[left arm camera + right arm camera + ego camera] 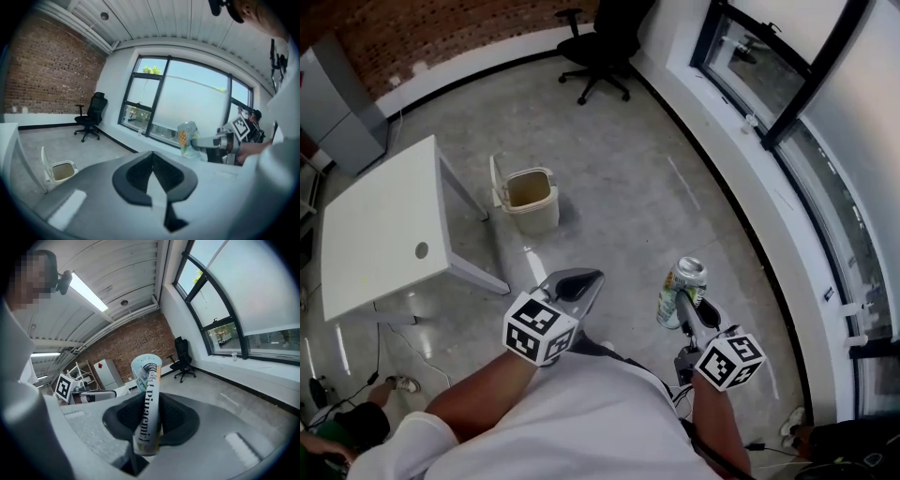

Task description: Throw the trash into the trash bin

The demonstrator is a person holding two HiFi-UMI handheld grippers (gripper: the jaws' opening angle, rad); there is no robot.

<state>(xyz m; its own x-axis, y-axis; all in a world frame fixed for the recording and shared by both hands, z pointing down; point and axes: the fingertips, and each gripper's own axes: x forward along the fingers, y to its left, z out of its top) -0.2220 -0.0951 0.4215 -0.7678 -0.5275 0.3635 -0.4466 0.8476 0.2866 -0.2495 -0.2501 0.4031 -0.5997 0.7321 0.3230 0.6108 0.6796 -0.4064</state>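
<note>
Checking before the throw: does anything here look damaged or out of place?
Only the green and white drink can in the right gripper: it is squashed nearly flat between the jaws. The beige plastic trash bin stands upright, lid flipped open.

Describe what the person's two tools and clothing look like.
Both the left tool and right tool are grey, with dark padded jaws. Each carries a white cube printed with black square markers. The person wears a white short-sleeved shirt.

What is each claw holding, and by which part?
The right claw holds a squashed can, clamped across its flattened sides on the lower half. The left claw is shut and empty.
</note>
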